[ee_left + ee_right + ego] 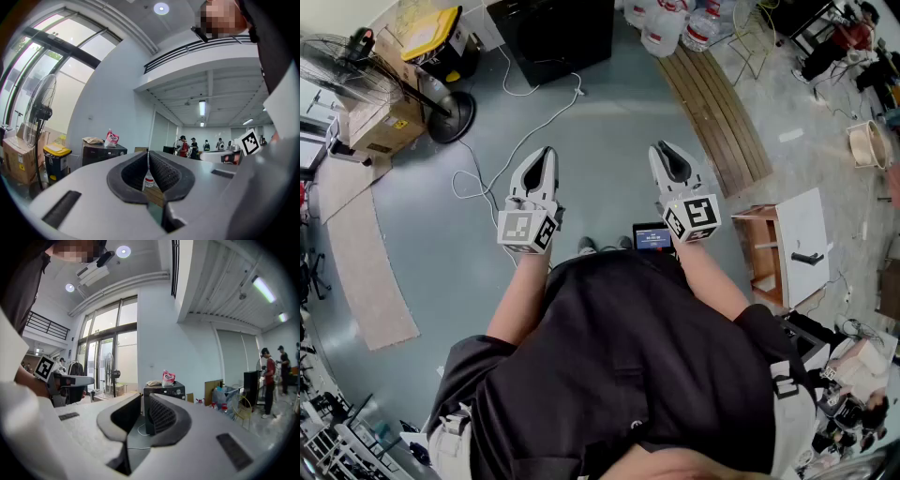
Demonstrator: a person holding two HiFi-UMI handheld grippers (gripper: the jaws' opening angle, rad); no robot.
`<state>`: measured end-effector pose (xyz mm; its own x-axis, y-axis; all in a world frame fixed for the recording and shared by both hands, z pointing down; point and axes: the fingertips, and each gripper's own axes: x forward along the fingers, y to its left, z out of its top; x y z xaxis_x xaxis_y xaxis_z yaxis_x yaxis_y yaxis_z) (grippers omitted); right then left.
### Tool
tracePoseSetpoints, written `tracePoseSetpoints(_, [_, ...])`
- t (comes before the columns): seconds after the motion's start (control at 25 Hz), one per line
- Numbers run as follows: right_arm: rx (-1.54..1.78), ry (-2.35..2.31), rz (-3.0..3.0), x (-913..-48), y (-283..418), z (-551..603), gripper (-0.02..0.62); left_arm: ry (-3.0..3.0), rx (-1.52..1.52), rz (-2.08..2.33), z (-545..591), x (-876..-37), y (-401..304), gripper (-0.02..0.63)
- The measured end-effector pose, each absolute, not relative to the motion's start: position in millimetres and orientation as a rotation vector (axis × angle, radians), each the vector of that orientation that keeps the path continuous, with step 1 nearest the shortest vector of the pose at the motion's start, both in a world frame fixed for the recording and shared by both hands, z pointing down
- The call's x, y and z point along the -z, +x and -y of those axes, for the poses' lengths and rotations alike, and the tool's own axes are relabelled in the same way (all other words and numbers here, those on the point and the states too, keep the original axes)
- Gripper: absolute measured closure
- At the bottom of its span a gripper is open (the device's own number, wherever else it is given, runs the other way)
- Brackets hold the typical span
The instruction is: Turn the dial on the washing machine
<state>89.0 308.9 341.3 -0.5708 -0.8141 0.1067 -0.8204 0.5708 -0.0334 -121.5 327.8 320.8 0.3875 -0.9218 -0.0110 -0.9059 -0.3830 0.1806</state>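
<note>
The washing machine (553, 36) is a black box at the far end of the grey floor, well ahead of both grippers. It also shows in the right gripper view, where the washing machine (164, 391) carries a pink bag (168, 377) on top; I cannot make out its dial clearly. My left gripper (546, 156) is held out at chest height with its jaws touching and nothing between them. Beside it, my right gripper (665, 150) points the same way, with a narrow gap at its tips and nothing in it. In their own views, the left gripper (148, 153) and right gripper (142, 397) both face the machine.
A pedestal fan (356, 66), a yellow-lidded bin (431, 33) and a cardboard box (384, 117) stand at the left. A white cable (516, 141) runs across the floor. Wooden planks (717, 112), water bottles (675, 23) and a small white cabinet (787, 248) are at the right.
</note>
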Motion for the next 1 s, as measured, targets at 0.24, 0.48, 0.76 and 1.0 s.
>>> tracePoseSetpoints(0.24, [-0.117, 1.426, 2.747, -334.0, 94.0, -303.8, 0.532, 2.517, 0.130, 1.640, -330.8, -322.0, -105.5, 0.611])
tracePoseSetpoints(0.48, [-0.137, 1.461, 2.783, -337.1, 106.4, -307.5, 0.531, 2.508, 0.113, 1.637, -339.0, -330.0, -93.7, 0.609])
tracePoseSetpoints(0.76, [-0.168, 1.522, 2.806, -330.3, 117.4, -303.0, 0.319, 2.506, 0.108, 1.617, -342.2, -326.1, -90.1, 0.609])
tracePoseSetpoints(1.0, [-0.197, 1.447, 2.777, -340.6, 127.6, -306.0, 0.311, 2.497, 0.102, 1.643, -347.2, -331.8, -81.9, 0.611])
